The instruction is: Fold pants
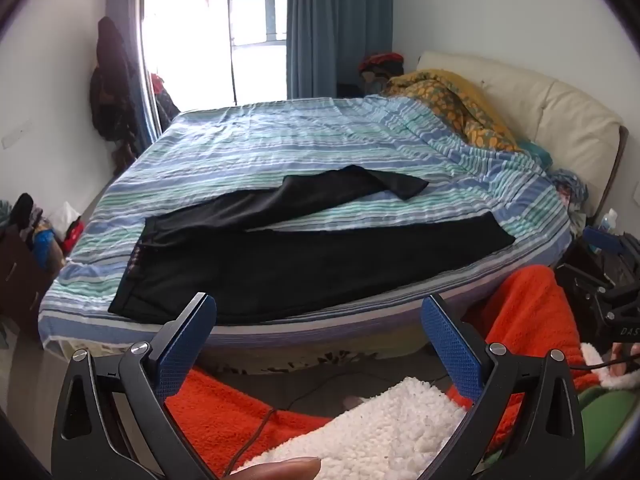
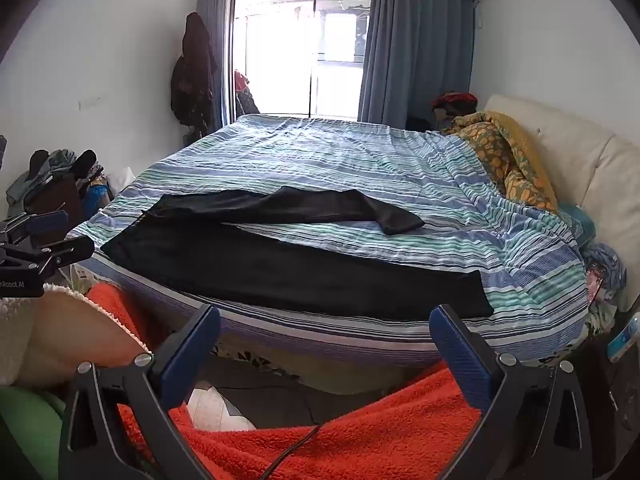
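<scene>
Reading "hRobot.AI" (image 2: pixel 12 285) on left gripper (image 2: pixel 48 256)

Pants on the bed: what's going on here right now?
A person holds a two-finger tool in each hand at the near edge of the bed. The black pants lie spread on the striped cover, waistband to the left, one leg angled away from the other. The left tool and right tool are both open and short of the fabric, holding nothing. No fold is made yet.
</scene>
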